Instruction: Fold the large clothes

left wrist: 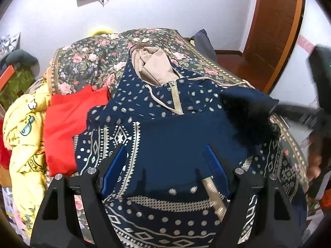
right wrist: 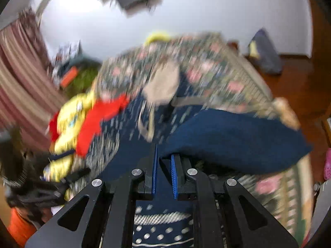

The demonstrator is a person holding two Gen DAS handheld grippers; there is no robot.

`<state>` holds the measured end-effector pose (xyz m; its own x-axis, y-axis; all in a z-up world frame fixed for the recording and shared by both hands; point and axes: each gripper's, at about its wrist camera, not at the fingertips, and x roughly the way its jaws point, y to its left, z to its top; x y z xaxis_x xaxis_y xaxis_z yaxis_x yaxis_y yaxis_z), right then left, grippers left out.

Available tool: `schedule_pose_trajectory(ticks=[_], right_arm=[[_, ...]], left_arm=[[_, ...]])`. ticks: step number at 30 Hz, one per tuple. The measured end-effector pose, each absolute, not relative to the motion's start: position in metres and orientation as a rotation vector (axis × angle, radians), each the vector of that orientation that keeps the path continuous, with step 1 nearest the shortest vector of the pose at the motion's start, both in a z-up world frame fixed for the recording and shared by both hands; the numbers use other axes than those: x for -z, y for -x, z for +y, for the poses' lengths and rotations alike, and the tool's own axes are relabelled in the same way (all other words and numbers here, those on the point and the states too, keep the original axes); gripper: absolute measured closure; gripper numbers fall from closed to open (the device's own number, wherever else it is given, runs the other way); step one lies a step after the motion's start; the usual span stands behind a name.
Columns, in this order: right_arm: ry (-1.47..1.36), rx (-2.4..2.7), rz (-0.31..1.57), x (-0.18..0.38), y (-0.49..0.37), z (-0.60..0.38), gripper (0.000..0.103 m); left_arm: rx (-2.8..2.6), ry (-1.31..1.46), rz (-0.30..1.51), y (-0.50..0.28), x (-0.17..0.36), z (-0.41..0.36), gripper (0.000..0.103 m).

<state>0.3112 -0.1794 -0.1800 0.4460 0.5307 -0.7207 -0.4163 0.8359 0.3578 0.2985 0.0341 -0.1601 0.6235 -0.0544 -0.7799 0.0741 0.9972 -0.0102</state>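
The navy patterned hoodie (left wrist: 165, 128) lies mid-frame on the flowered bedspread (left wrist: 86, 62); the left gripper (left wrist: 165, 165) hovers spread above it; the right gripper (right wrist: 164, 165), blurred, pinches a navy sleeve (right wrist: 231, 140), its cuff hidden; the red garment (left wrist: 66, 124) is half covered at left.

The navy hoodie (left wrist: 165, 128) was soft matt printed cloth with a smooth beige hood lining (left wrist: 153, 66), lying on a floral woven bedspread (left wrist: 86, 62), while the door (left wrist: 275, 31) looked like glossy varnished wood.
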Motion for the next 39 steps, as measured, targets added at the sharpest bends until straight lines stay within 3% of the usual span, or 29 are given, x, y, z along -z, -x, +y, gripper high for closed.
schedule_pose_trajectory(ticks=[8, 10, 12, 19, 22, 33, 36, 39], right_arm=[[-0.183, -0.551, 1.163, 0.226, -0.318, -0.181, 0.089], [-0.201, -0.558, 1.180, 0.222, -0.314, -0.190, 0.078], [-0.183, -0.548, 1.145, 0.209, -0.307, -0.204, 0.060], [-0.075, -0.374, 0.944, 0.163, -0.278, -0.255, 0.056], [-0.055, -0.262, 0.872, 0.152, -0.272, -0.288, 0.044], [-0.059, -0.055, 0.859, 0.161, -0.272, -0.355, 0.043], [-0.061, -0.039, 0.874, 0.166, -0.269, -0.361, 0.043], [-0.052, -0.035, 0.883, 0.171, -0.268, -0.365, 0.043]], left_arm=[[0.087, -0.042, 0.913, -0.292, 0.164, 0.039, 0.026], [0.095, -0.041, 0.915, -0.294, 0.162, 0.036, 0.026], [0.113, -0.044, 0.911, -0.298, 0.158, 0.029, 0.026], [0.231, -0.095, 0.872, -0.323, 0.135, -0.028, 0.026], [0.310, -0.112, 0.878, -0.340, 0.131, -0.063, 0.026], [0.493, -0.314, 0.985, -0.398, 0.184, -0.203, 0.026], [0.514, -0.373, 1.014, -0.411, 0.208, -0.232, 0.029], [0.499, -0.426, 1.043, -0.424, 0.231, -0.250, 0.039]])
